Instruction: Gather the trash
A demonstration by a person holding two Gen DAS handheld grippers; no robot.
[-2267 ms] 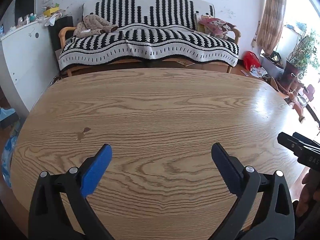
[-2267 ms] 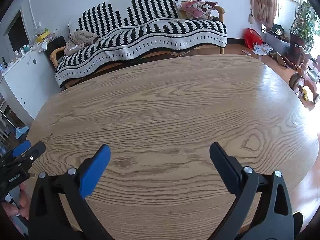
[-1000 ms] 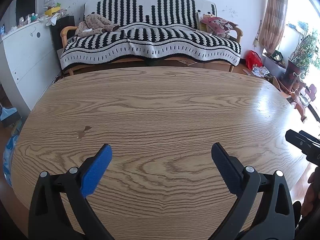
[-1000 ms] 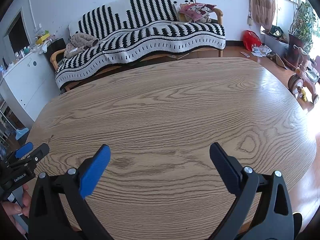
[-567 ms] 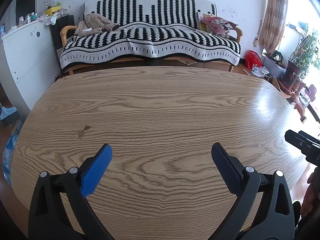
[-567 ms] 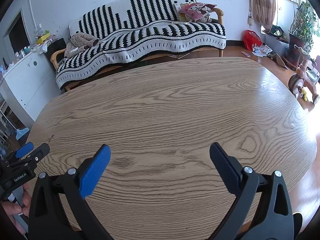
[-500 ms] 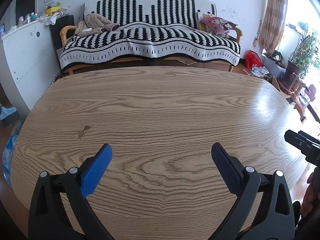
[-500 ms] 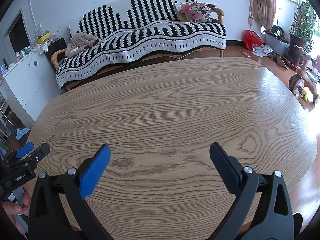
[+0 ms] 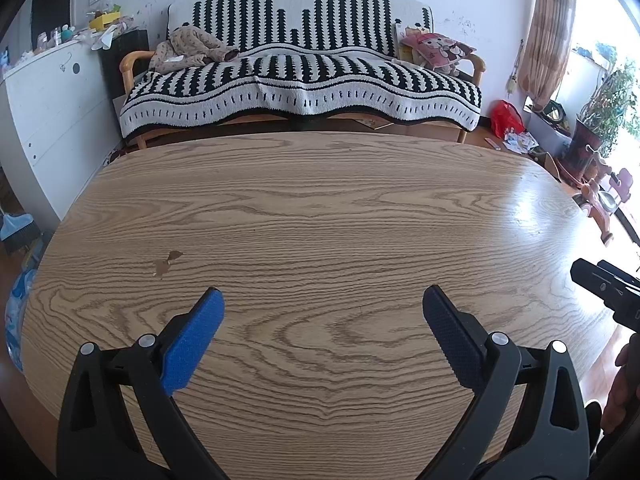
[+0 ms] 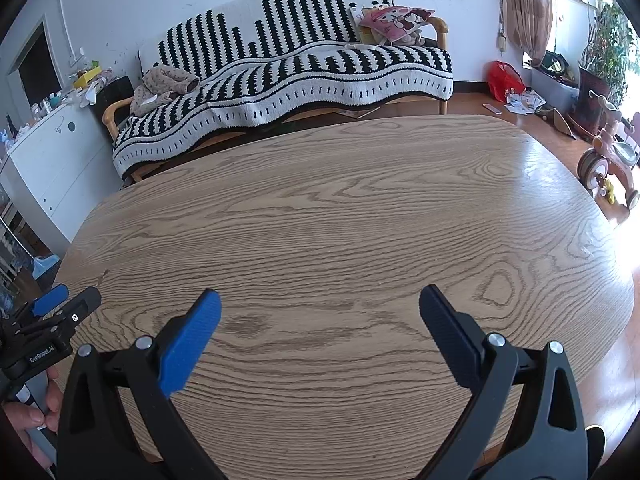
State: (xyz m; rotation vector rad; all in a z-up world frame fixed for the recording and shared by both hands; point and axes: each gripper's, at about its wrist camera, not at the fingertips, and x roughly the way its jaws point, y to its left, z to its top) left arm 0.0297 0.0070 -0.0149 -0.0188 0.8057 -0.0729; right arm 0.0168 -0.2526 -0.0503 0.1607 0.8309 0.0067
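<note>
Both tongs are held spread wide with nothing between them: the left gripper (image 9: 320, 292) and the right gripper (image 10: 318, 294) are held side by side over the near edge of the wooden table (image 9: 320, 208). No trash is seen on the table top. Only a small brown mark (image 9: 168, 262) is seen, at about 10 o'clock from the left gripper, and it cannot be told if it is a crumb or a chip in the wood. Its long side runs from 7 o'clock to 1 o'clock. The likeliest trash is some paper scraps (image 10: 524, 101) on the floor, far off at 1 o'clock in the right view, just beside a red bag (image 10: 505, 80) and well apart from both grippers. The scraps are too small for their long side or the way they point to be told. Several things could go wrong. Time could be lost on the brown mark, and the table could be scratched if the mark is only a chip. The floor scraps are thin and flat, so they could be missed or pushed away by the pads. The tricycle (image 10: 608, 156) near them could be bumped on the way.
</note>
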